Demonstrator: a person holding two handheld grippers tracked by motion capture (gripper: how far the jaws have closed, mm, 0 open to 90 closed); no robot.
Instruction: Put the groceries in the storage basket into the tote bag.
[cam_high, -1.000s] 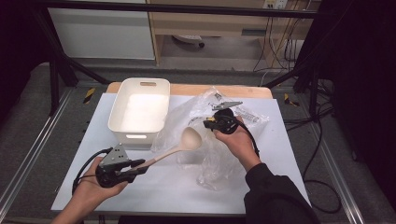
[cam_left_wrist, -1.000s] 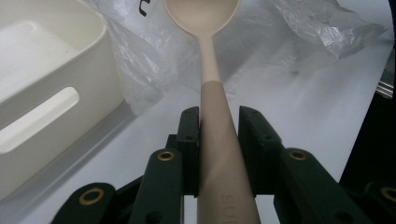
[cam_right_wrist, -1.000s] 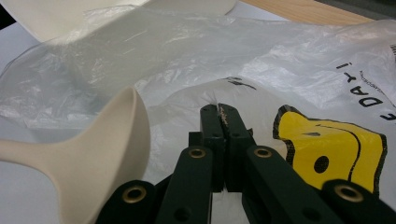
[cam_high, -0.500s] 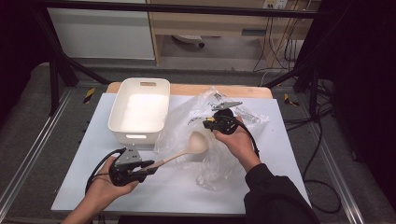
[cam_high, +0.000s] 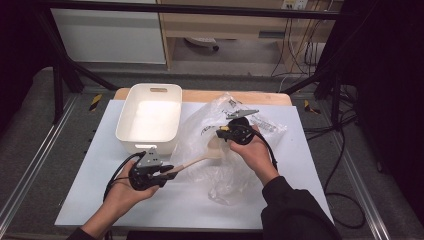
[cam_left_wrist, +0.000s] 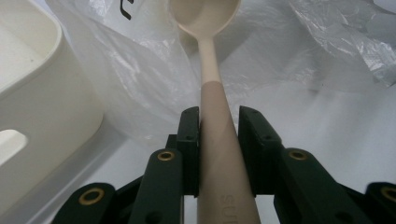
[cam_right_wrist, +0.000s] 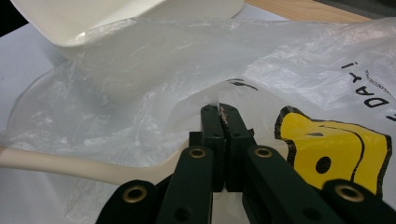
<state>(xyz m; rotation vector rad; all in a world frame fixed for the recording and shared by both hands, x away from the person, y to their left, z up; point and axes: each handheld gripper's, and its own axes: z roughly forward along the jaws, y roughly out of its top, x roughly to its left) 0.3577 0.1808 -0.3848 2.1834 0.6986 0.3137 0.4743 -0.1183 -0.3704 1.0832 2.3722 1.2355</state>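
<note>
Left tool (cam_high: 167, 170) clamps a beige spoon (cam_high: 200, 160), right tool (cam_high: 223, 132) pinches the plastic bag (cam_high: 220, 165); thin film could slip, closing the opening.

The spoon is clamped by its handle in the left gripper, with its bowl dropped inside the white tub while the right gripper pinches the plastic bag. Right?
Not quite. The spoon is clamped by its handle in the left gripper, but its bowl points into the plastic bag, not the white tub, as the left gripper view shows. The right gripper does pinch the bag.
</note>
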